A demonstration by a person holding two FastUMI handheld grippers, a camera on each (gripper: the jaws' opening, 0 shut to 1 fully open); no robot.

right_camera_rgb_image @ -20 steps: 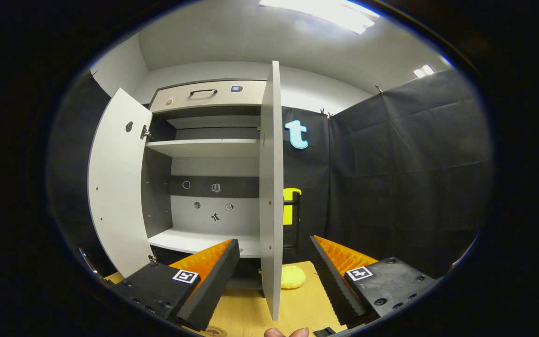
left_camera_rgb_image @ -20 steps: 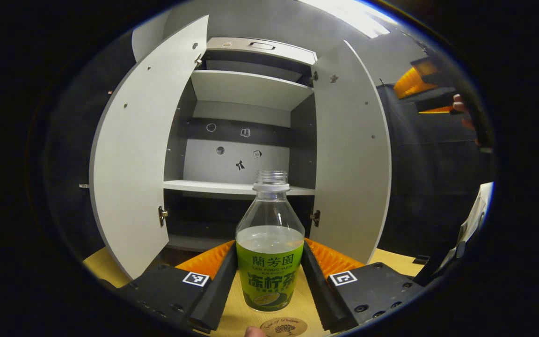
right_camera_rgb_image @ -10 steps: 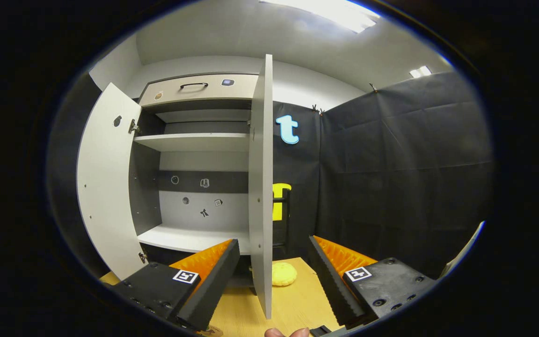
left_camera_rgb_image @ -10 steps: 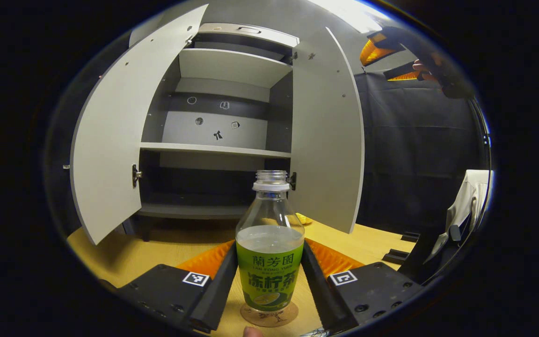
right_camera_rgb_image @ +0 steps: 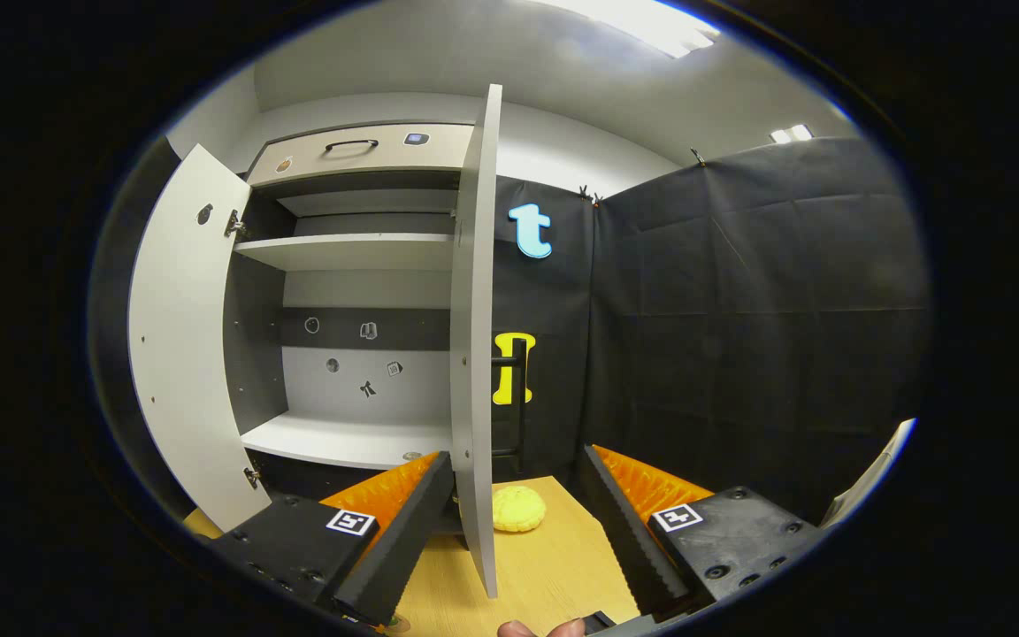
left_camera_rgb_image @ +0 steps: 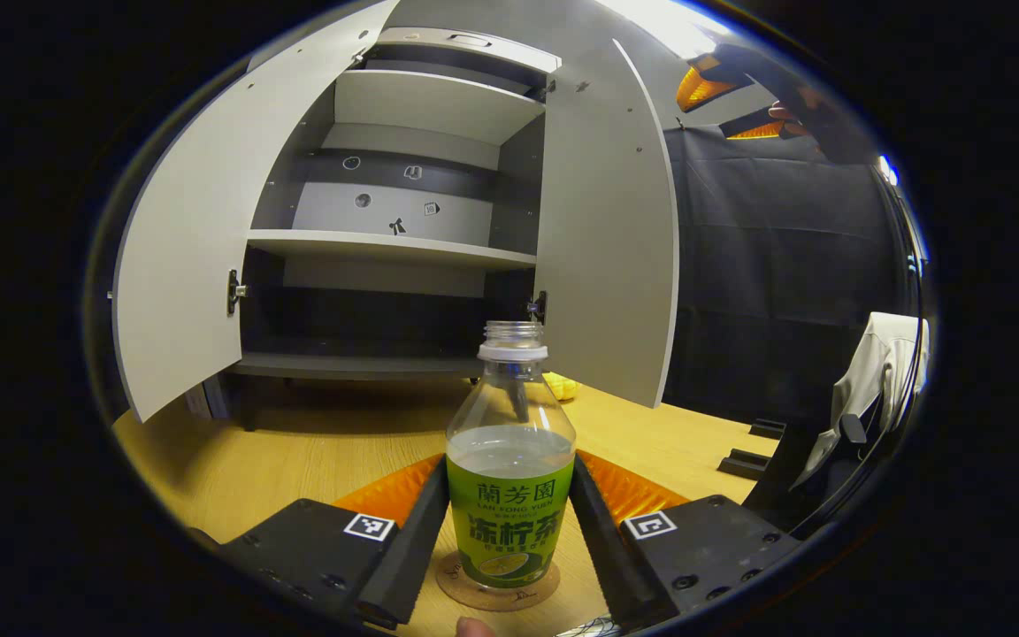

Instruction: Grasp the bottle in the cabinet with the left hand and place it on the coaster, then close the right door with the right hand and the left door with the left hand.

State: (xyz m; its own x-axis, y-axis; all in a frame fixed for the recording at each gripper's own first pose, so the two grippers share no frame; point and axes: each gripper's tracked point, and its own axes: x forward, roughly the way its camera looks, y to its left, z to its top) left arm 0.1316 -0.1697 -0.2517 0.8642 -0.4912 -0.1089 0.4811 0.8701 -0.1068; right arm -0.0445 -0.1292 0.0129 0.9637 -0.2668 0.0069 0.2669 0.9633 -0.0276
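**Bottle down on the coaster, both doors still to close**

The cabinet [left_camera_rgb_image: 403, 221] takes up the upper left and centre of the left gripper view, standing on the wooden table [left_camera_rgb_image: 297, 451]. Its shelves hold nothing that can be made out; only small stickers dot the back panel. The left door [left_camera_rgb_image: 178, 265] swings wide at the left of that frame and the right door [left_camera_rgb_image: 607, 257] stands open just right of centre.

In the right gripper view the right door [right_camera_rgb_image: 474, 354] appears nearly edge-on, a tall pale strip running down the middle of the frame, its lower end sitting between the right gripper [right_camera_rgb_image: 518, 531] fingers but farther off, apparently not touching either. Those fingers stand well apart with nothing between them. The door's long axis is vertical and its free edge faces the camera, so the closing push probably has to come from the door's outer face, sweeping it toward the cabinet. The right hand looks the nearer one for that. A small yellow object [right_camera_rgb_image: 518, 509] lies on the table beyond the door's foot.

At the bottom centre of the left gripper view, the left gripper [left_camera_rgb_image: 509, 531] is clamped on the green-labelled bottle [left_camera_rgb_image: 510, 460], one finger against each side of the label. The bottle stands upright, capless, partly filled with clear liquid, its base on the round coaster [left_camera_rgb_image: 496, 593]. Letting go appears to be the step in hand.
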